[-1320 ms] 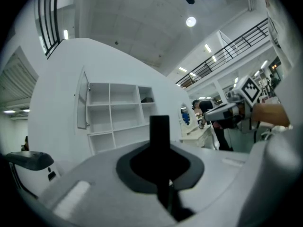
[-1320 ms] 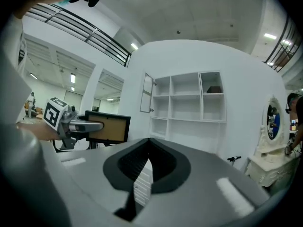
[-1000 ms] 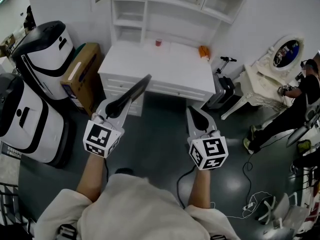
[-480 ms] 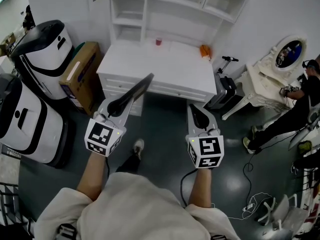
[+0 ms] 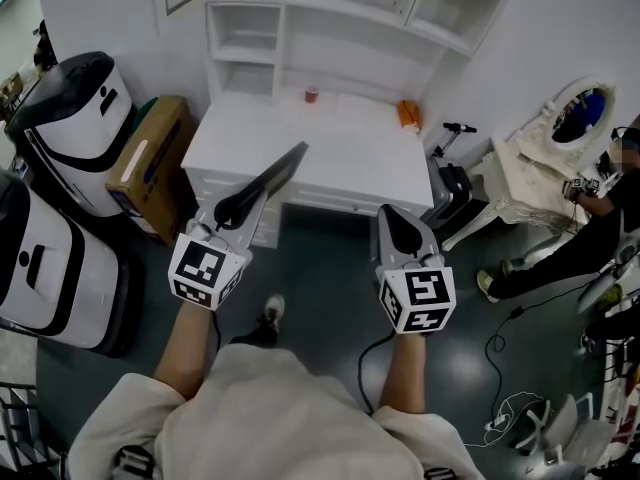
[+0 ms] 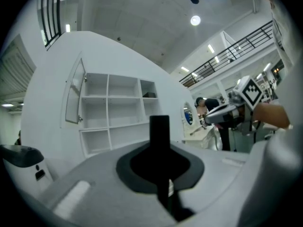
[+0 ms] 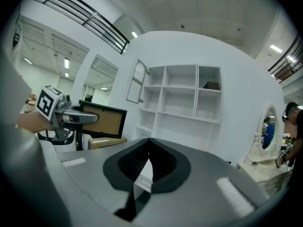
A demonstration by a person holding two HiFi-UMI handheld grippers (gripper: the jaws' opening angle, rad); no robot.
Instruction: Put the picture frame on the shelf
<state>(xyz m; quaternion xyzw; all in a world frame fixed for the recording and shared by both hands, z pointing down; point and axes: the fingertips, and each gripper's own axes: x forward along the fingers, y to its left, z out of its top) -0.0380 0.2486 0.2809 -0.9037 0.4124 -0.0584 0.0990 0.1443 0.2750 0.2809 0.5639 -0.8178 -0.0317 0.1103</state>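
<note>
My left gripper (image 5: 238, 208) is shut on the lower edge of a black picture frame (image 5: 272, 176), which sticks up and forward over the front of the white desk (image 5: 340, 158). The left gripper view shows the frame edge-on (image 6: 159, 134) between the pads. From the right gripper view, its brown back (image 7: 105, 121) faces me, clamped in the left gripper (image 7: 78, 118). My right gripper (image 5: 398, 230) is shut with nothing in it, its tips (image 7: 149, 142) touching. The white shelf unit (image 5: 330, 23) stands on the desk against the wall.
A small red cup (image 5: 311, 95) and an orange object (image 5: 405, 114) sit at the desk's back. White robots (image 5: 65, 108) and a cardboard box (image 5: 150, 158) stand at the left. A suitcase (image 5: 455, 190), a white vanity (image 5: 545, 153), a seated person (image 5: 600, 218) and floor cables (image 5: 510, 408) are at the right.
The whole view has shifted closer to the desk and shelf as the person steps forward. Both grippers keep their pose, and the frame stays in the left gripper.
</note>
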